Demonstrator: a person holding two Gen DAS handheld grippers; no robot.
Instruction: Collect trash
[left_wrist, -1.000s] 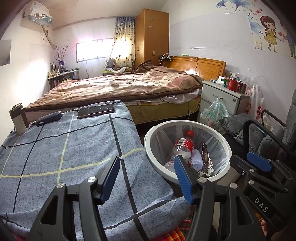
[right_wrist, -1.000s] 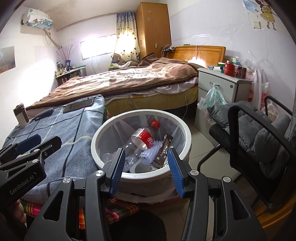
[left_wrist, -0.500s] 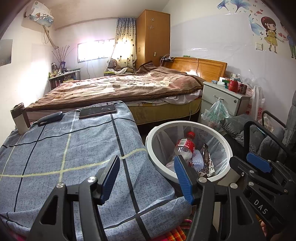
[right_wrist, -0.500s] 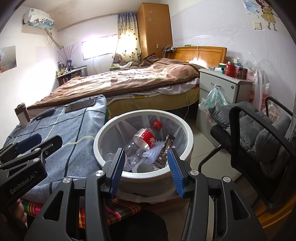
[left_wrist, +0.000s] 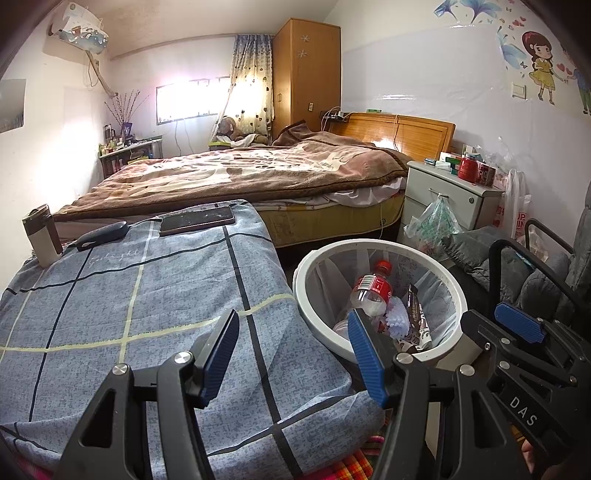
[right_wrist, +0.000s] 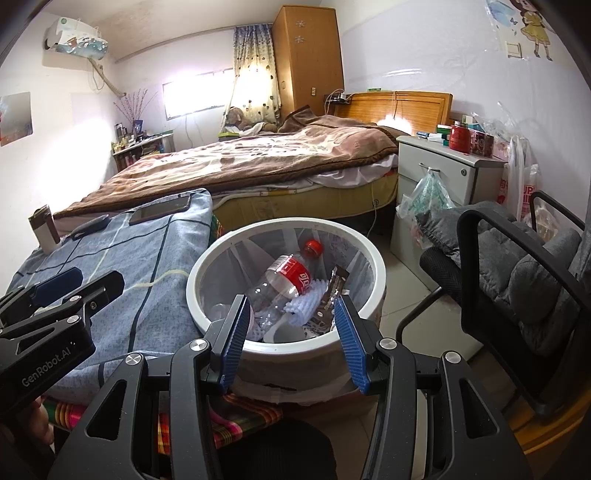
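Bottle (right_wrist: 284, 280) lies inside bin (right_wrist: 380, 273), beside cloth edge (right_wrist: 207, 221).

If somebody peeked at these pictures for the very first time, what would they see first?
Probably the round white trash bin on the floor beside the blue checked cloth, with a red-labelled plastic bottle and a brown wrapper lying inside. Next come the blue-padded fingers of the right gripper, empty and apart in front of the bin. Behind it all stretches a big bed with a brown blanket.
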